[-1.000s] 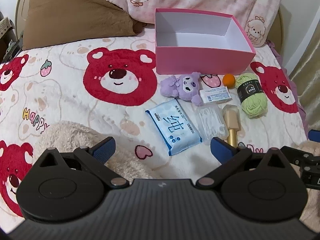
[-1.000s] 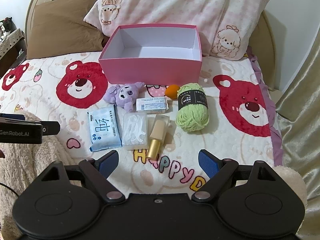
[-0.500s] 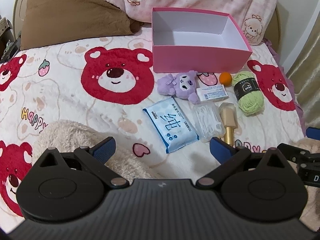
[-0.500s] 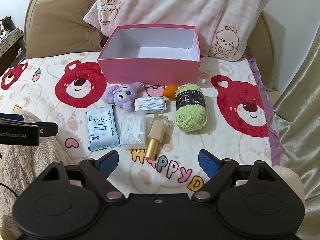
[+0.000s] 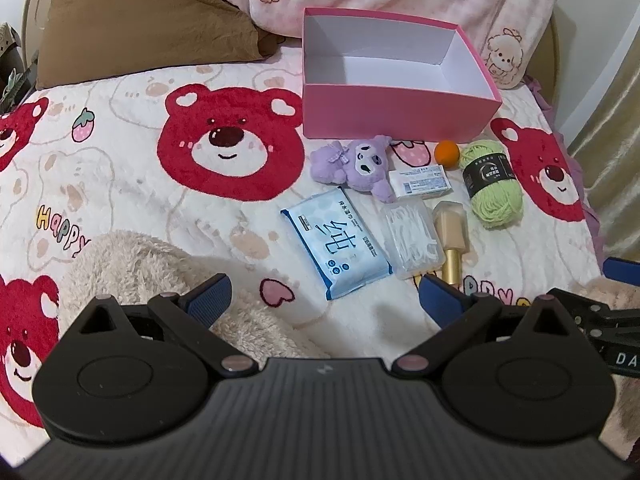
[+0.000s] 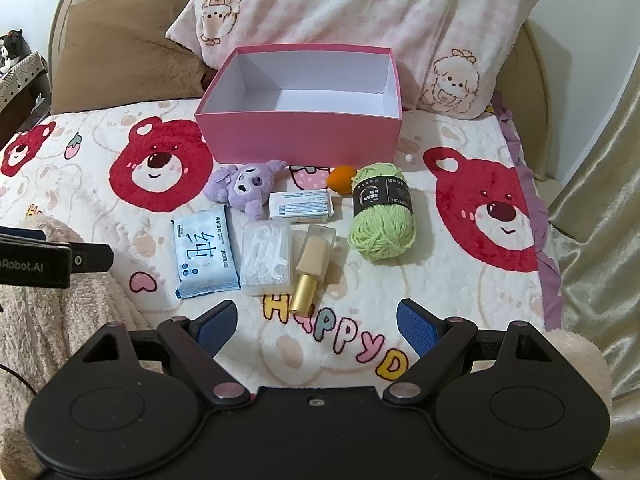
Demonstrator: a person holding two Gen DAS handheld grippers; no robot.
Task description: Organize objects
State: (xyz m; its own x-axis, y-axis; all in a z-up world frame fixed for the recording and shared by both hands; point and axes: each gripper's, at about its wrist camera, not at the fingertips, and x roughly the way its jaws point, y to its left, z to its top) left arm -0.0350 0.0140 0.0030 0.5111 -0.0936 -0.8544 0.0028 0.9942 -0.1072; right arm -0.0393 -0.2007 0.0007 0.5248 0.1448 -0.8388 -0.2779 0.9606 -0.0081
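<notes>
An open pink box (image 5: pixel 394 110) (image 6: pixel 298 136) stands empty at the head of the bed. In front of it lie a purple plush (image 5: pixel 358 166) (image 6: pixel 246 184), a white carton (image 5: pixel 420 182) (image 6: pixel 301 206), an orange ball (image 5: pixel 447 153) (image 6: pixel 341 178), green yarn (image 5: pixel 492 184) (image 6: pixel 382 212), a blue wipes pack (image 5: pixel 336 242) (image 6: pixel 204 252), a clear floss-pick box (image 5: pixel 412 236) (image 6: pixel 266 258) and a gold bottle (image 5: pixel 452 242) (image 6: pixel 312 268). My left gripper (image 5: pixel 324 298) and right gripper (image 6: pixel 318 322) are both open and empty, held near the bed's front, short of the objects.
The bedspread (image 5: pixel 120 184) has red bear prints. A brown pillow (image 5: pixel 140 16) and a pink pillow (image 6: pixel 360 8) lie behind the box. A fuzzy beige sleeve (image 5: pixel 132 264) sits by the left gripper. A curtain (image 6: pixel 600 200) hangs at the right.
Both views have shifted slightly; the objects sit a little higher and left in frame. Nothing on the bed has moved and both grippers stay open.
</notes>
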